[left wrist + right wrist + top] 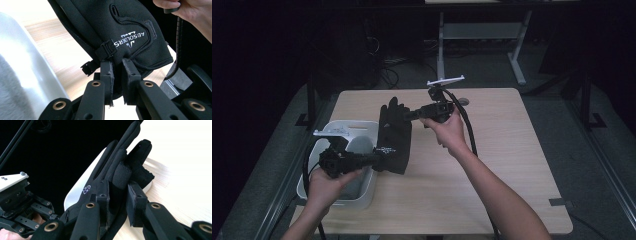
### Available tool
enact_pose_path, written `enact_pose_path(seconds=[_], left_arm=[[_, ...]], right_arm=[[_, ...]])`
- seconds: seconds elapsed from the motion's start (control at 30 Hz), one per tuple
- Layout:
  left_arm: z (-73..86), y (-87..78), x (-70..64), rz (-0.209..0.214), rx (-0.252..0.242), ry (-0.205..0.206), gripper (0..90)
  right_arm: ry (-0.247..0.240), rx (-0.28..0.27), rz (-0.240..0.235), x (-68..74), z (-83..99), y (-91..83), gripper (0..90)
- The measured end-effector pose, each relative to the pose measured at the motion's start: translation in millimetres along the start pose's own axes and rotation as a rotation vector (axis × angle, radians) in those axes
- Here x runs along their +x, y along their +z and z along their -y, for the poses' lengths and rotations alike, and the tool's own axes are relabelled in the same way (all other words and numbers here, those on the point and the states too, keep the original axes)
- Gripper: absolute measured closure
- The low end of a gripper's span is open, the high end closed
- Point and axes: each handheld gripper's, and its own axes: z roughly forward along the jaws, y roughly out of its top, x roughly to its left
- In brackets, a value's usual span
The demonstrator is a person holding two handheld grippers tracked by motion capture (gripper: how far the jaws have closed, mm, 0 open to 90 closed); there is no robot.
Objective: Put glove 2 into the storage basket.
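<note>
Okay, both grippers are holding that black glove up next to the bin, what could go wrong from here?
The left gripper pinches only the cuff edge of the glove, so it may slip out. The right gripper grips just the fingers; pulling apart could strain the fabric. If either lets go, the glove might fall on the table beside the bin.

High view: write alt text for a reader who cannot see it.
A person holds a black glove above a wooden table between two grippers: the left gripper clamps its cuff end, the right gripper its finger end. A white bin sits at the table's left edge.
</note>
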Motion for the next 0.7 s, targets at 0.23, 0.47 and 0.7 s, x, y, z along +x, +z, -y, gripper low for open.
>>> enact_pose_path(seconds=[0.23,0.47,0.7], left_arm=[[2.2,-8.3,4.6,-0.009,-0.006,-0.007,81.0],[5.7,-18.5,10.7,-0.020,-0.019,-0.023,81.0],[9.5,-29.3,17.5,-0.032,-0.028,-0.036,81.0]], right_arm=[[-0.001,0.000,-0.011,5.7,-3.7,9.1,73.7],[-0.018,0.008,-0.012,13.4,-9.0,19.3,73.6],[-0.022,0.021,-0.019,20.2,-13.8,31.8,73.5]])
